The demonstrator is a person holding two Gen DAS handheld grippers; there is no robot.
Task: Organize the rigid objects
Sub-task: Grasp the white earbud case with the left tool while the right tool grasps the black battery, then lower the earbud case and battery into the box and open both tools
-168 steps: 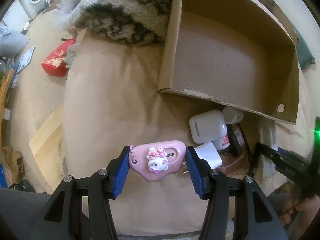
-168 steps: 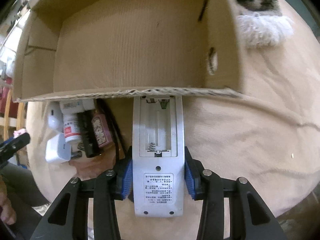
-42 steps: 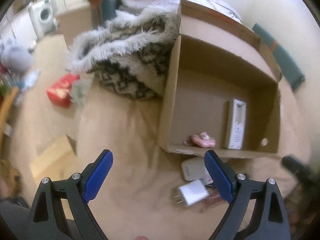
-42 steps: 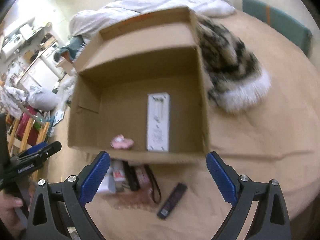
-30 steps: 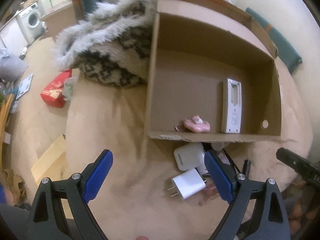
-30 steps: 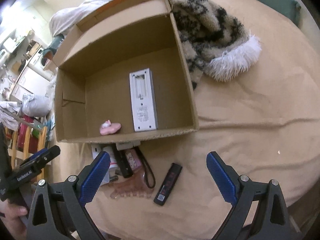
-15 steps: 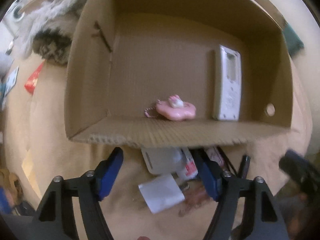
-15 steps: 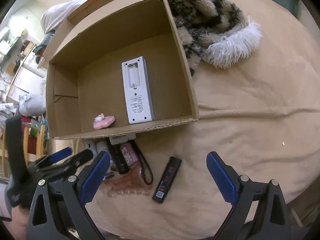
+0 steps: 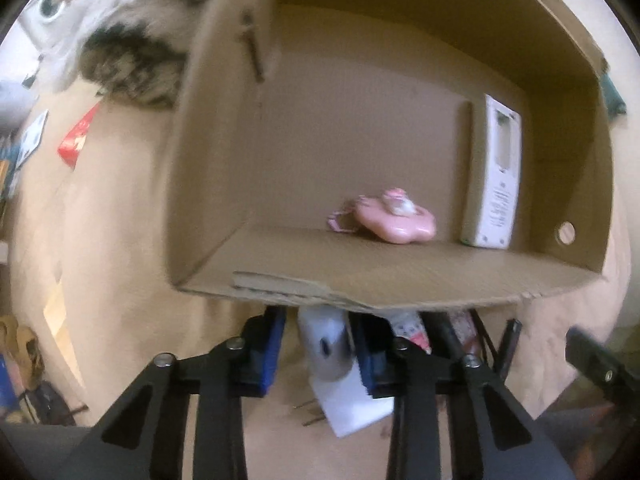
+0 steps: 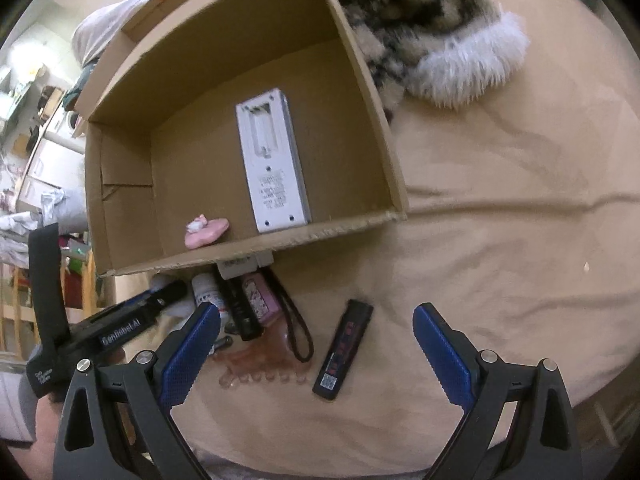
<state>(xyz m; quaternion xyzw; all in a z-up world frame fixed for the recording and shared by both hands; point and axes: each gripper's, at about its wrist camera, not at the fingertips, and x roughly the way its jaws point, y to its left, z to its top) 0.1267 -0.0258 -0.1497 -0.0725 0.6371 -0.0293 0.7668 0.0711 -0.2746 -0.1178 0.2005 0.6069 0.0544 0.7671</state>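
An open cardboard box [image 10: 120, 184] lies on the beige bed and holds a white remote [image 10: 274, 160] and a pink cartoon charm [image 10: 206, 232]. The remote [image 9: 496, 176] and the charm [image 9: 394, 220] also show in the left wrist view. In front of the box lies a small pile. My left gripper [image 9: 320, 320] points down into it. Its jaws are closing with a white earbud case [image 9: 324, 344] between the pads, which sit at its sides. My right gripper [image 10: 316, 312] stands open above a black stick [image 10: 344, 350], with nothing between its fingers.
The pile also has a white charger plug [image 9: 352, 408], a small white bottle [image 10: 206, 288], a pink case [image 10: 260, 298] with a black strap, and a pink comb [image 10: 260, 364]. A furry patterned blanket [image 10: 420, 20] lies beside the box. The bed's edge is near, bottom right.
My left gripper has dropped toward the pile in front of the box, and its jaws have narrowed from wide open around the white case. My right gripper has sunk a little and stays open.
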